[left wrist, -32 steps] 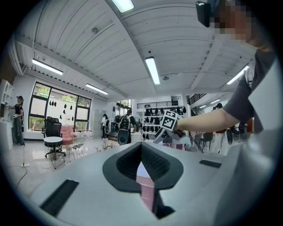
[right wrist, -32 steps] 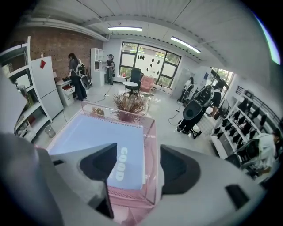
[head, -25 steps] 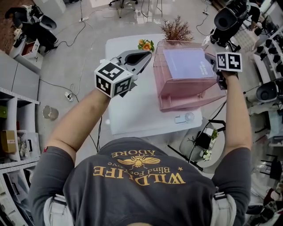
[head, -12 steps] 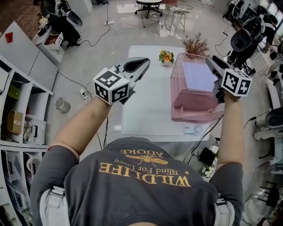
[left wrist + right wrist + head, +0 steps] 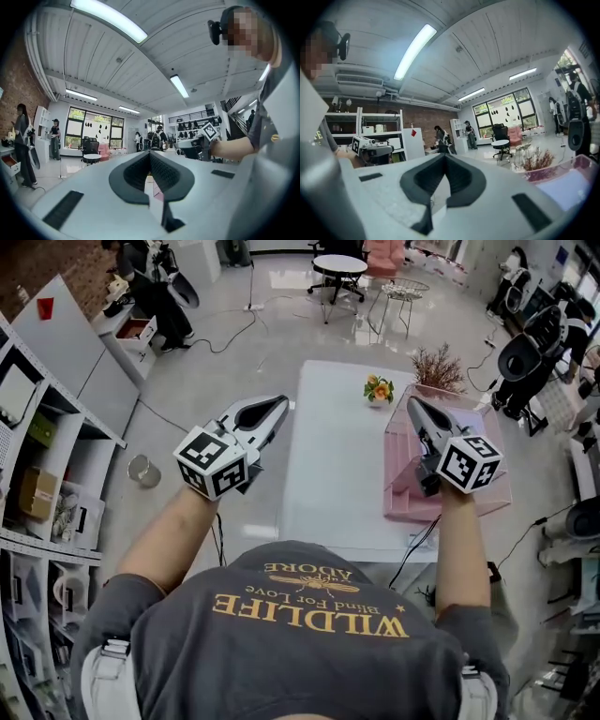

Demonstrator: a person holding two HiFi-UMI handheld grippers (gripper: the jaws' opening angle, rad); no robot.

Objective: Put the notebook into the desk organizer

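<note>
Right gripper (image 5: pixel 419 411), jaws just pressed together on nothing, hangs above pink organizer (image 5: pixel 401 486) on bench (image 5: pixel 337 474); notebook (image 5: pixel 568 187) lies inside organizer; left gripper (image 5: pixel 274 407) closed, empty.

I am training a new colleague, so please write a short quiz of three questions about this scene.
1. True or false: the right hand-held gripper holds the notebook.
2. Where does the pink organizer stand? A) on the floor B) on the white table C) on a shelf
3. Fill in: the jaws of the left hand-held gripper are ____.
Key: 1 false, its jaws are shut on nothing; 2 B; 3 shut.
</note>
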